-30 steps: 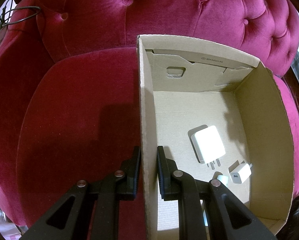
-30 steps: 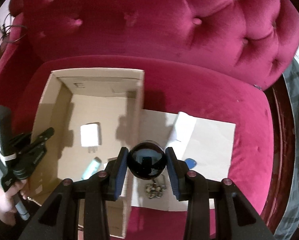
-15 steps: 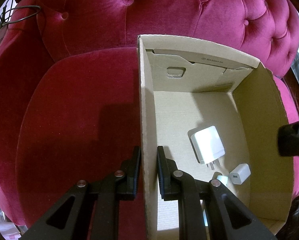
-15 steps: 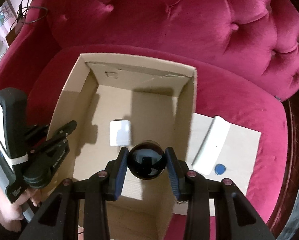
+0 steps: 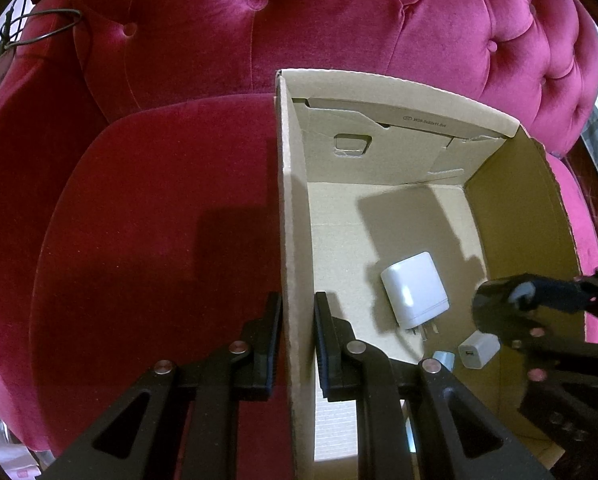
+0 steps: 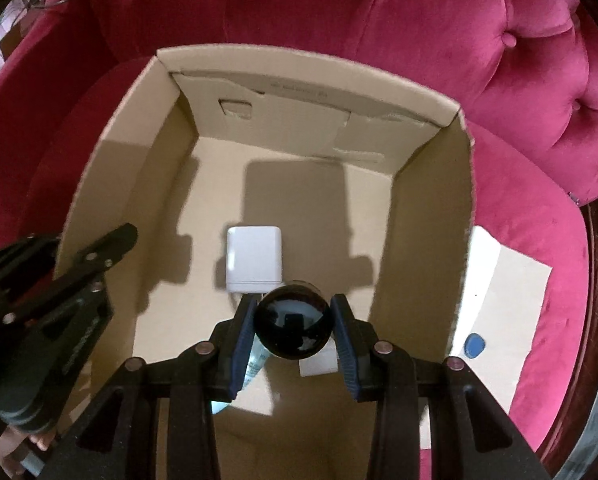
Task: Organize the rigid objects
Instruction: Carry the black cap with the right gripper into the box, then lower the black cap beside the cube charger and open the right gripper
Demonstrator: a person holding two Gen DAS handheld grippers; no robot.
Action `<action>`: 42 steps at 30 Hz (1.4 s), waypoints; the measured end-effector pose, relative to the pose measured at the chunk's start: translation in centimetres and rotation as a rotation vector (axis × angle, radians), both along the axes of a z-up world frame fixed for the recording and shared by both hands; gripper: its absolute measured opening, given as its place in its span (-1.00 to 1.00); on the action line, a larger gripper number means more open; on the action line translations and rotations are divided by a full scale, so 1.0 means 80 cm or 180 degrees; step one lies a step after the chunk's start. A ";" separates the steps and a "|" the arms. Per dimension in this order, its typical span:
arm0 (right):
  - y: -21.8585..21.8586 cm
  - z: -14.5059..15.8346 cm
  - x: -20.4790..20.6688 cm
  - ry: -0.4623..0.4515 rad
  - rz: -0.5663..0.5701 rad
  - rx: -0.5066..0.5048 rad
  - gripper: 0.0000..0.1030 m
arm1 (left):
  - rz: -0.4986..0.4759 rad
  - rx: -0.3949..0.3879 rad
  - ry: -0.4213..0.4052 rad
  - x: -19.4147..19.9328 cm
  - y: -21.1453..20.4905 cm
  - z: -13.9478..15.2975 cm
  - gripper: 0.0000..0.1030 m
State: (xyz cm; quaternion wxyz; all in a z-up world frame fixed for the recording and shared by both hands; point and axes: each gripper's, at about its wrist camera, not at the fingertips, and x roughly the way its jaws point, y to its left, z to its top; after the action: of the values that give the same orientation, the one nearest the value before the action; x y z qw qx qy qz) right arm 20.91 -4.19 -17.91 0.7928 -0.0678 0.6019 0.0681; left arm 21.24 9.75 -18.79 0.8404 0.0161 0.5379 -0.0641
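Observation:
An open cardboard box [image 5: 295, 208] [image 6: 111, 152] sits on a red velvet sofa seat. My left gripper [image 5: 297, 312] is shut on the box's left wall, one finger inside and one outside. My right gripper [image 6: 293, 322] is shut on a glossy black round object [image 6: 293, 326] and holds it above the box's floor; it shows at the right in the left wrist view [image 5: 495, 312]. Inside the box lie a large white charger [image 5: 415, 290] [image 6: 254, 256], a small white charger [image 5: 477, 350] and a pale blue tube [image 5: 443, 359] [image 6: 255, 364].
A flat cardboard sheet [image 6: 511, 284] lies on the seat right of the box, with a small blue tag [image 6: 475, 345] on it. The tufted sofa back [image 5: 339, 20] rises behind the box. A cable [image 5: 39, 32] hangs at the far left.
My right gripper has carried the black round object leftward from over the flat sheet, across the box's right wall, to over the box's inside. My left gripper has held still on the wall.

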 end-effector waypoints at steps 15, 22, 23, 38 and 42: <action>0.003 -0.048 0.011 0.0132 -0.0103 -0.0020 -0.21 | -0.0002 0.0000 -0.0003 0.000 0.001 0.000 -0.68; 0.000 -0.046 0.014 0.0113 -0.0108 0.0006 -0.15 | -0.0004 0.0000 -0.0004 0.001 0.002 -0.001 -0.68; -0.001 -0.044 0.012 0.0102 -0.0108 0.0015 -0.12 | -0.0006 0.0002 -0.0004 0.001 0.002 0.000 -0.68; -0.004 0.000 -0.007 -0.0078 -0.0055 0.0075 -0.09 | -0.0006 0.0012 -0.0008 0.000 0.001 0.001 -0.68; -0.012 0.025 -0.014 -0.0137 -0.0073 0.0110 -0.09 | -0.0005 0.0011 -0.0006 0.000 0.001 0.000 -0.68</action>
State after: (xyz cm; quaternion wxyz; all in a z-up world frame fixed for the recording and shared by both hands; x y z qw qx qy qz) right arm 19.82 -5.12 -15.89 0.8073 -0.0486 0.5842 0.0679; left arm 21.25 9.82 -18.81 0.8409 0.0180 0.5371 -0.0639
